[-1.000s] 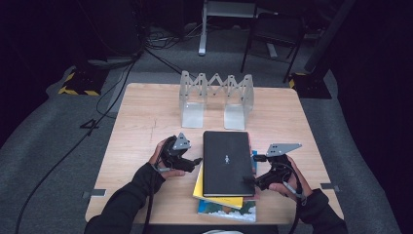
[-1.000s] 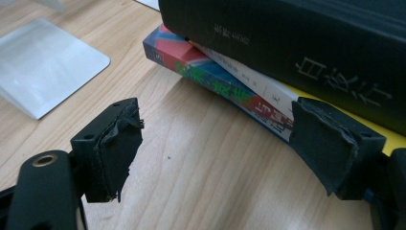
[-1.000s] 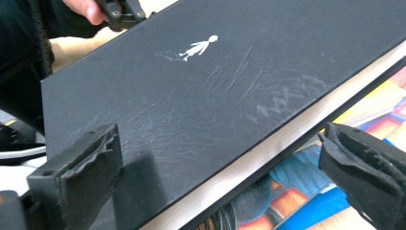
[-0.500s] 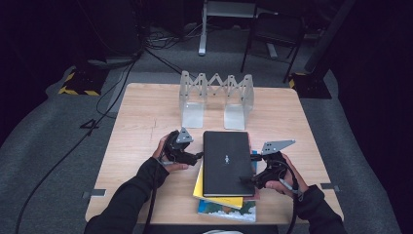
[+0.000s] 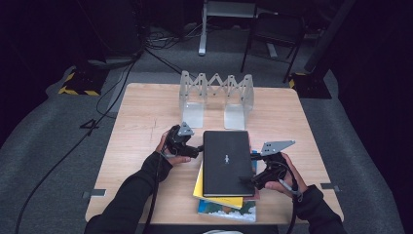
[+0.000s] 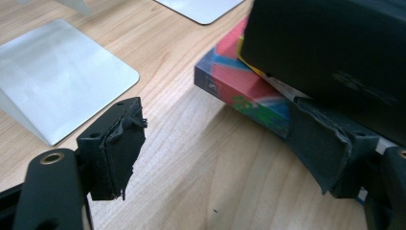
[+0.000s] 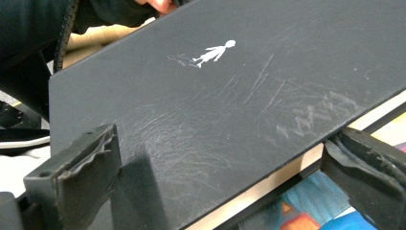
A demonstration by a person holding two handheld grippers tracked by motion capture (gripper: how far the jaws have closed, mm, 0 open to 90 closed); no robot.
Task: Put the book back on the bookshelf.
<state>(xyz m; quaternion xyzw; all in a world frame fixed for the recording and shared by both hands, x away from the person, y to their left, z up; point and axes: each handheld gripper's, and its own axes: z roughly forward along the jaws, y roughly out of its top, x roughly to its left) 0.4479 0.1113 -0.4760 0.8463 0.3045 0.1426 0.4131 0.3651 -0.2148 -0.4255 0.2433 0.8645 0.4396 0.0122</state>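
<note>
Here, both grippers' jaws spread — left gripper (image 5: 195, 150), right gripper (image 5: 253, 181) flank black book (image 5: 226, 163).

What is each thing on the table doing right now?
black book, closed, flat on top of the pile
yellow book, closed, under it
colourful book, closed, at the bottom
book rack, stretched out, upright, empty
left gripper, jaws open, just closed slightly, only table between them
right gripper, jaws open around the black book's edge

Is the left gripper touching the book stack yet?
Cannot tell. In the left gripper view one pad overlaps the stack's edge below the black book; no plain gap or contact shows. The other pad stands over bare table.
</note>
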